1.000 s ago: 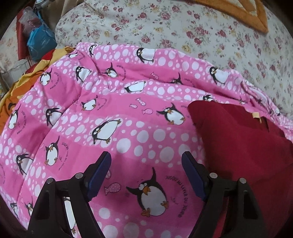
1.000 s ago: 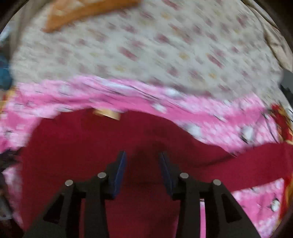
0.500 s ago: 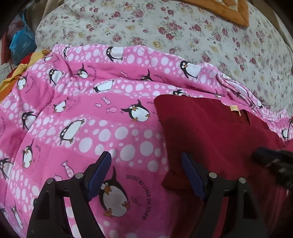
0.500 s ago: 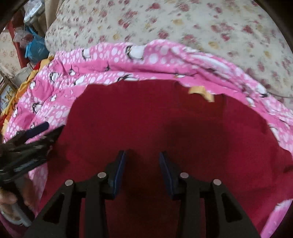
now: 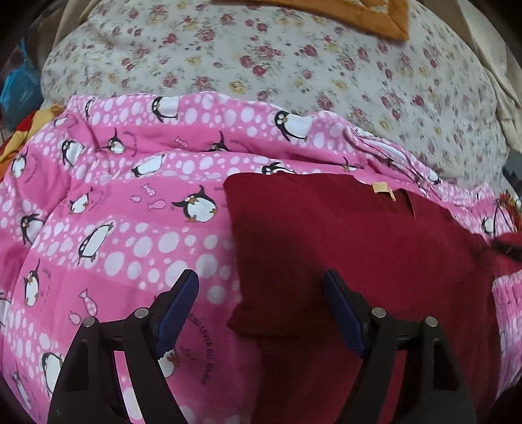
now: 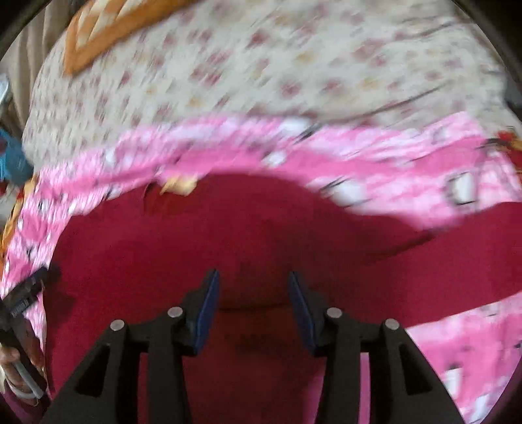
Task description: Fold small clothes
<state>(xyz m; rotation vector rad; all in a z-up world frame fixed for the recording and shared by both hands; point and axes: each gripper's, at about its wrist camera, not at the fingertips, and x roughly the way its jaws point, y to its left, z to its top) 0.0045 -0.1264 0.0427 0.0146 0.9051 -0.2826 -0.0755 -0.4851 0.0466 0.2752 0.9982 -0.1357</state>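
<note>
Left wrist view: left gripper (image 5: 261,290) fingers wide, red garment (image 5: 359,241) edge between them, unpinched; right gripper (image 6: 253,293) fingers narrower, just widened, above red cloth.

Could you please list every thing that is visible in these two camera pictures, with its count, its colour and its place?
red garment: one, dark red, spread on the pink blanket, its left edge between the left gripper's fingers.
tag: one, pale yellow, at the garment's far edge.
pink blanket: one, pink with white dots and penguins, under the garment.
floral cover: one, cream with red and yellow flowers, behind the blanket.
orange cloth: one, orange, at the top on the floral cover.
blue bag: one, blue, far left edge, blurred.
left gripper: one, black with blue pads, open, over the garment's left edge.
right gripper: one, black with blue pads, open, over the garment; jaws have just been opening.
</note>
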